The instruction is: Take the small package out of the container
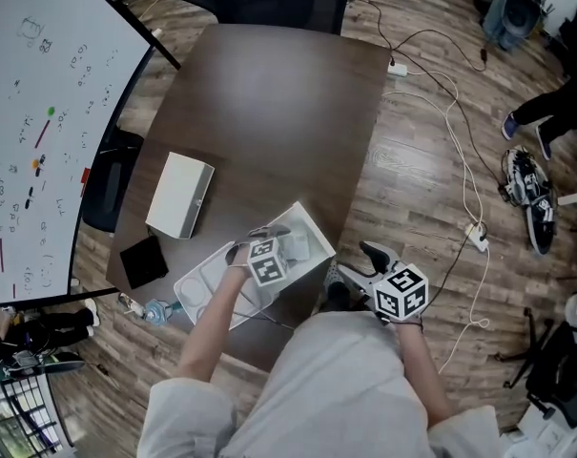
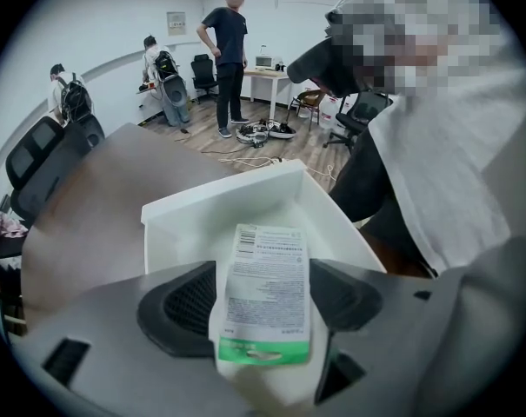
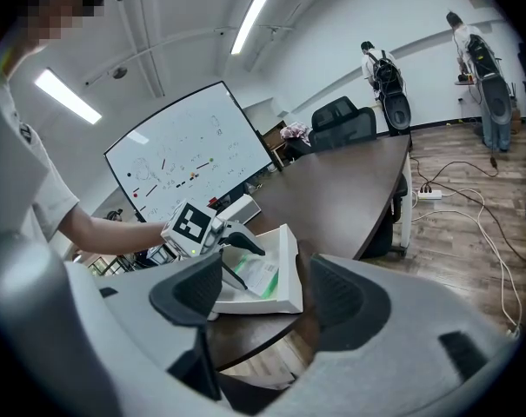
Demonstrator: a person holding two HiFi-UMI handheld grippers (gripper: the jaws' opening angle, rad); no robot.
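Observation:
A white open container (image 1: pixel 305 219) sits at the near edge of the dark table (image 1: pixel 269 93). The small package (image 2: pixel 264 289), white with a printed label and a green strip, lies inside the container (image 2: pixel 219 202). My left gripper (image 1: pixel 259 239) points steeply down into the container. Its jaws stand wide, one on each side of the package, without pressing on it. In the right gripper view the left gripper (image 3: pixel 236 259) hovers over the package (image 3: pixel 261 276) in the container (image 3: pixel 290 268). My right gripper (image 1: pixel 357 263) is open and empty, off the table's near right edge.
A white box (image 1: pixel 180 195) and a flat black item (image 1: pixel 142 260) lie left of the container. A whiteboard (image 1: pixel 40 113) stands at the left. Cables and a power strip (image 1: pixel 476 237) run over the wooden floor at the right. People and office chairs stand in the background.

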